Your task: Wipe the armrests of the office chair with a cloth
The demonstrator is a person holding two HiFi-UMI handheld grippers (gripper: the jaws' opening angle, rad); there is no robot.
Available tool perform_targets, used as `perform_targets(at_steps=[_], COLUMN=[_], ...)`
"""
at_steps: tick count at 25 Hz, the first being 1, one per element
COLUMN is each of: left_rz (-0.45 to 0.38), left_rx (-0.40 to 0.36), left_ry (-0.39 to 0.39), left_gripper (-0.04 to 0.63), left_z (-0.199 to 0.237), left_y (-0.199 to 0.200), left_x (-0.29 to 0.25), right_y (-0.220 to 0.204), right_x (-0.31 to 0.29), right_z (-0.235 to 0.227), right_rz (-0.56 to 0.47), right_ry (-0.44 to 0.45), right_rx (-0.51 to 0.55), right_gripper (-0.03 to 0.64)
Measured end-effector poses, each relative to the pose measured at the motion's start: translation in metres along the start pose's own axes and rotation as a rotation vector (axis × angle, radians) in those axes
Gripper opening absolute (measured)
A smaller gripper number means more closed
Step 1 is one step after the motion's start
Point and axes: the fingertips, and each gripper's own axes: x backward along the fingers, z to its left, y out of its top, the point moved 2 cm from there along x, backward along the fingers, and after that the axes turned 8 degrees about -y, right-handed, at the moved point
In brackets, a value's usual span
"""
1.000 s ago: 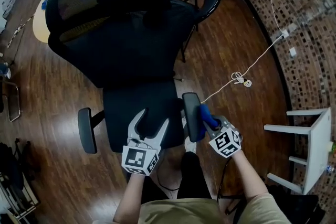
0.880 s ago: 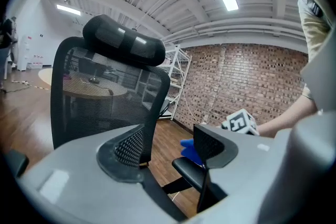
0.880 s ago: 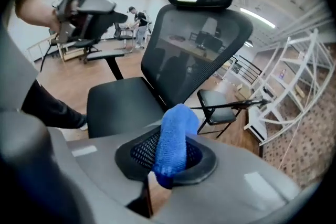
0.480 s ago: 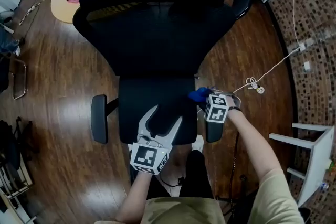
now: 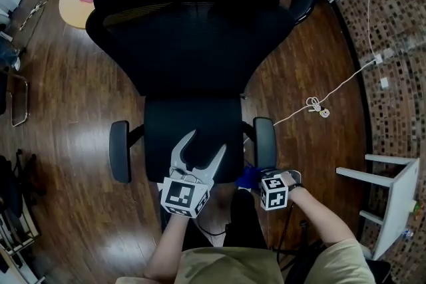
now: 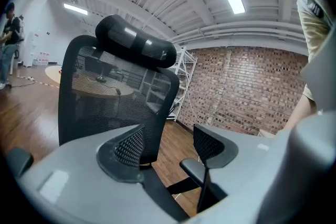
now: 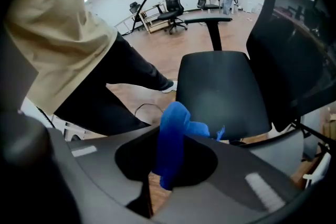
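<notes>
Item 1. Office chair [image 5: 193,43]: black, mesh back and headrest, on a wooden floor [image 5: 60,110]. We logged it facing us, its seat [image 5: 193,130] bare.

Item 2. Left armrest [image 5: 120,151] and right armrest [image 5: 264,141]: black padded bars, one on each side of the seat, each standing off from it on a strut.

Item 3. Cloth [image 5: 247,175]: blue and bunched. We found it at the chair's front right corner, just beside the near end of the right armrest on its inner side. We could not tell whether it touched the pad.

Item 4. Right gripper [image 5: 255,177]: we recorded its jaws clamped on the cloth, a fold of which stood up between them in the right gripper view. It was at the front end of the right armrest.

Item 5. Left gripper [image 5: 203,146]: jaws spread wide, with nothing between them. It hung over the front edge of the seat and pointed toward the chair's back.

Item 6. Round table [image 5: 73,0]: behind the chair to its left, with blue and pink items on it.

Item 7. White cable [image 5: 333,93]: on the floor to the right of the chair, well apart from it.

Item 8. White stool [image 5: 393,196]: further right of the chair, past the cable
</notes>
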Motion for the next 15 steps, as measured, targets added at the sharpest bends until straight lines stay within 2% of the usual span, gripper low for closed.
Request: perform_targets(at_steps=[3,7,12,15], left_rz=[0.001,0.006,0.013,0.022], left_rx=[-0.009,-0.015,-0.007,-0.010], left_ry=[-0.006,-0.031,-0.046,-0.061], left_gripper=[0.275,0.275,0.275,0.275], left_z=[-0.006,-0.013,-0.024,-0.032], left_y=[0.003,0.003,-0.004,-0.008], left_x=[-0.010,-0.021,-0.031,-0.035], right_y=[-0.022,-0.048,-0.079,-0.102], right_x=[-0.001,0.013,0.027,0.029], right_z=[0.019,0.011,0.001,-0.005], right_rz=[0.008,-0.042,-0.014,0.047], right_ry=[0.014,0.023,0.092,0.122], right_rx=[-0.027,-0.167,-0.128,-0.123], right_gripper=[0.038,0.038,0.038,0.038])
